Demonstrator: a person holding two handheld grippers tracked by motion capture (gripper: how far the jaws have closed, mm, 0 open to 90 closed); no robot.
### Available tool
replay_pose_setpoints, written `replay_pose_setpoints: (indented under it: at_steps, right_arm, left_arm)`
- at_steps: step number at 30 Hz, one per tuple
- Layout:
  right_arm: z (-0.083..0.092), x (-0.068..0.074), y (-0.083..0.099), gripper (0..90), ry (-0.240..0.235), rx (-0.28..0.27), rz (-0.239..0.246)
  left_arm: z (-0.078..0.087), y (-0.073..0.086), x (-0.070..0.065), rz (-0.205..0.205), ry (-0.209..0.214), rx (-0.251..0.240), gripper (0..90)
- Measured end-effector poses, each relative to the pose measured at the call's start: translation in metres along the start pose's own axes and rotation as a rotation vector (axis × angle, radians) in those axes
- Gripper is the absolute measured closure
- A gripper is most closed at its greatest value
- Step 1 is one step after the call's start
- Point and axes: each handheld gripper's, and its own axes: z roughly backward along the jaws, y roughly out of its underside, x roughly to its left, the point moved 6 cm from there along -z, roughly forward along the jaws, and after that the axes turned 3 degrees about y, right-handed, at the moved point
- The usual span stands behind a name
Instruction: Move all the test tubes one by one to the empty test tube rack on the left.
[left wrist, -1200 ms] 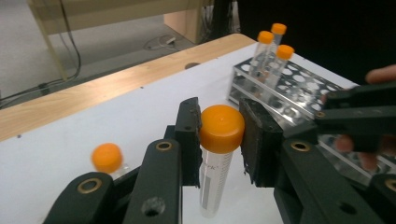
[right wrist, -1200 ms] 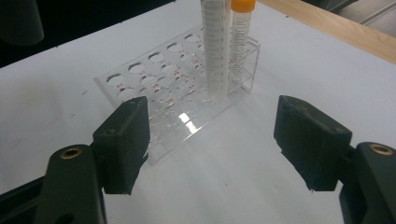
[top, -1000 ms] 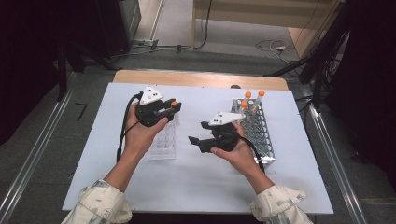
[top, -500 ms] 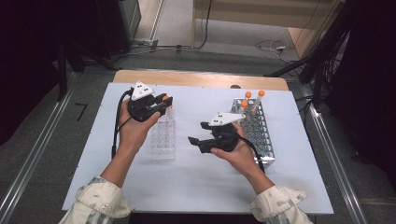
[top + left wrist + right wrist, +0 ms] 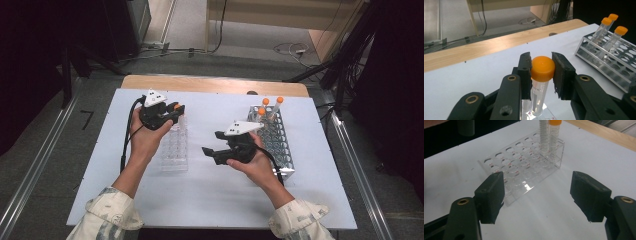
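Orange-capped tube (image 5: pixel 541 75) clamped in left gripper (image 5: pixel 541 71); right gripper (image 5: pixel 537 195) agape.

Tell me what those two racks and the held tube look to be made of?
Clear rack: likely glossy acrylic, see-through with glints. Grey rack: probably metal, dull silver sheen. Tube in the left gripper: clear plastic, it seems, with a matte orange cap.
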Motion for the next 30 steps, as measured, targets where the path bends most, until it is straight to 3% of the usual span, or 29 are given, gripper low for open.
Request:
replay_pose_setpoints:
  at_steps: [12,22,30]
  right_arm:
    - [0.000,0.000,0.003,26.2,-0.004,0.000,-0.009]
    - [-0.001,0.000,0.004,26.2,-0.006,0.002,-0.006]
    - [0.000,-0.001,0.004,26.2,-0.002,0.001,-0.011]
  left_arm:
    - [-0.012,0.018,-0.002,-0.015,-0.026,0.037,71.2]
    - [-0.013,0.020,-0.005,-0.039,-0.040,0.037,70.2]
    - [-0.012,0.019,-0.009,-0.023,-0.019,0.034,54.3]
